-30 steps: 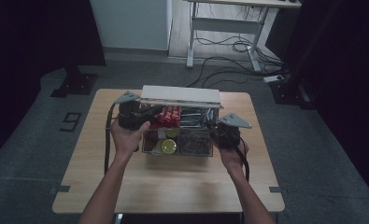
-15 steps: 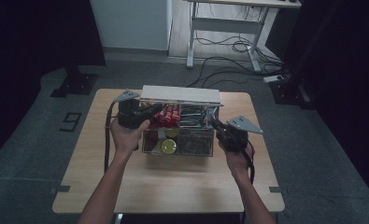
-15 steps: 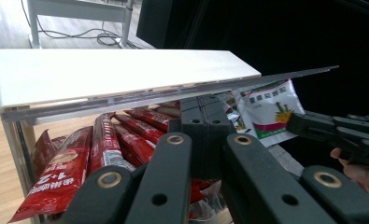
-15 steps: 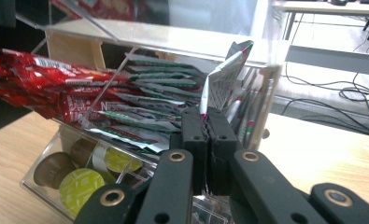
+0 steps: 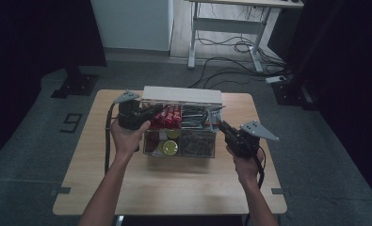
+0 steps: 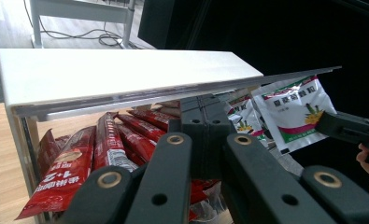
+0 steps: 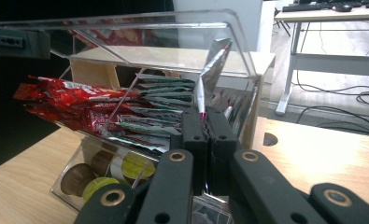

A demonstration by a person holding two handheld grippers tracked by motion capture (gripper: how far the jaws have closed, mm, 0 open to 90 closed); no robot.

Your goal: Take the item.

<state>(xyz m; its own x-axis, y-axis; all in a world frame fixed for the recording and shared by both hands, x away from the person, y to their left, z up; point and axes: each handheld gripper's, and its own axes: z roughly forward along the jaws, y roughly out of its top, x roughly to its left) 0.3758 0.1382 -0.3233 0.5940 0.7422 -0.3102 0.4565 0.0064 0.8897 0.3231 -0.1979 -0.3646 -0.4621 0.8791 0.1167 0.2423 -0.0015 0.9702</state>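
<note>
organizer [image 5: 181,141] of clear plastic sat mid-table [image 5: 174,188], its white lid [image 5: 182,94] raised at the back. from my remote seat i saw red sachets [image 5: 167,115] stacked in the upper left compartment, green-and-white packets [image 5: 193,116] in the one beside them, and round capsules [image 5: 168,147] in the lower left bin, one with a yellow-green top. the left gripper [image 5: 148,114] lay against the left end of the organizer, close by the red sachets; in the left gripper view its jaws were pressed together with nothing between them, under the lid's edge. the right gripper [image 5: 222,127] stood at the organizer's right end, apart from the wall. in the right gripper view [image 7: 204,122] its jaws were clamped on the bottom edge of one packet [image 7: 211,70], which stood upright and slightly tilted above the tips, level with the clear top panel. the left gripper view caught that packet [image 6: 294,112] pinched by the far gripper.
</note>
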